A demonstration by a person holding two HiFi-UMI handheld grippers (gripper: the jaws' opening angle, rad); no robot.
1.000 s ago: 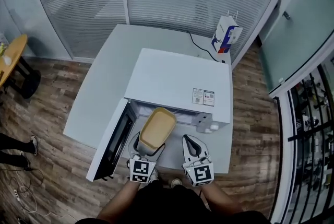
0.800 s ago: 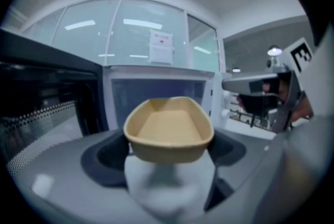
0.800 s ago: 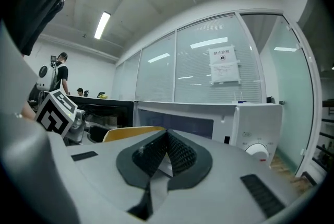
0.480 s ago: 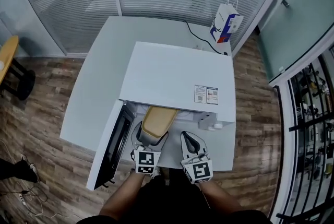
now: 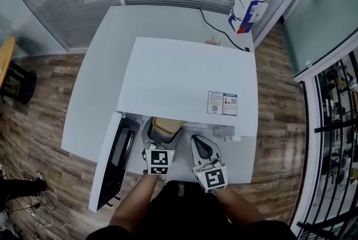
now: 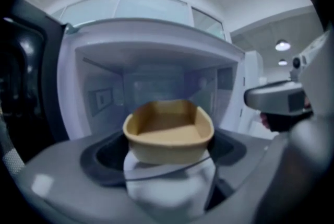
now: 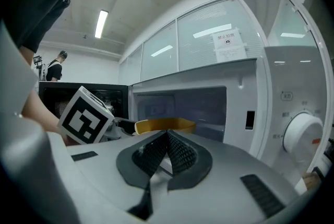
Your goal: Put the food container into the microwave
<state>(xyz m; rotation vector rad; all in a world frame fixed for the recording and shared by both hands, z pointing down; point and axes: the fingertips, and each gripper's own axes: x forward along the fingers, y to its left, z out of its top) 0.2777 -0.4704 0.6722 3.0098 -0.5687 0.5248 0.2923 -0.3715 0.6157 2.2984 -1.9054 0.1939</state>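
Note:
A tan, empty food container [image 6: 168,131] [image 5: 166,125] [image 7: 164,125] is clamped at its near edge by my left gripper [image 5: 158,142], which is shut on it. The container hangs at the mouth of the white microwave [image 5: 187,79], its far half under the top panel in the head view. In the left gripper view the lit cavity [image 6: 156,87] stands right behind the container. The microwave door [image 5: 112,160] hangs open to the left. My right gripper [image 5: 202,150] is shut and holds nothing, in front of the control panel [image 7: 300,134].
The microwave sits on a white table [image 5: 100,76]. A white paper bag [image 5: 247,11] stands at the table's back right corner, with a black cable [image 5: 215,29] beside it. Wood floor surrounds the table; a glass wall runs behind.
My left gripper has carried the container forward, from in front of the microwave into its opening. The right gripper has stayed about where it was.

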